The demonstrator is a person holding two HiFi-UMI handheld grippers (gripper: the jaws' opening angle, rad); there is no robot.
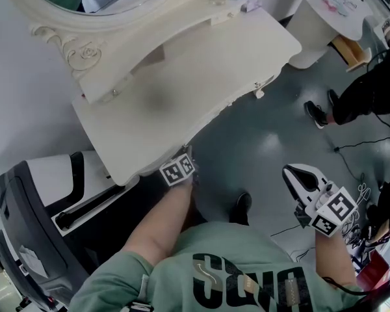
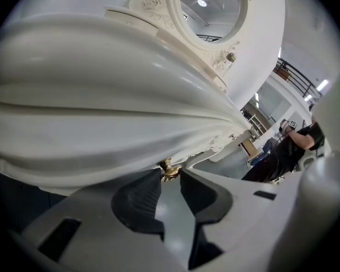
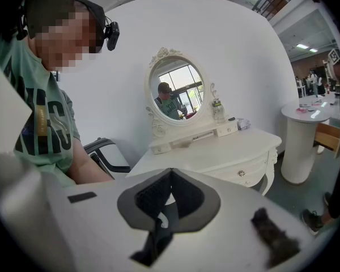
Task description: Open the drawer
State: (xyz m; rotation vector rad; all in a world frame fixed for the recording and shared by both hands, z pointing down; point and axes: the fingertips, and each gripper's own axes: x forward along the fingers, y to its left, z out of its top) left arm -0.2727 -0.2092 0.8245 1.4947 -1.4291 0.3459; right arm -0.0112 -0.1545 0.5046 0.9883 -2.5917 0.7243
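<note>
While the right gripper [image 3: 170, 173] hangs off to the side, its jaws pressed together on nothing, the person's left gripper [image 2: 170, 179] is clamped on the small brass knob [image 2: 169, 169] of the drawer [image 2: 150, 152]. The drawer sits tucked beneath the overhanging front edge of the white dressing table's surface [image 1: 182, 64], on the side away from its oval mirror [image 3: 178, 92].

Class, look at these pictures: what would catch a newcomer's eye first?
The ornate white dressing table with its oval mirror fills the middle of the head view. At its front edge the left tongs are closed on a small brass drawer knob, while the right tongs hang shut and empty off to the right.
</note>
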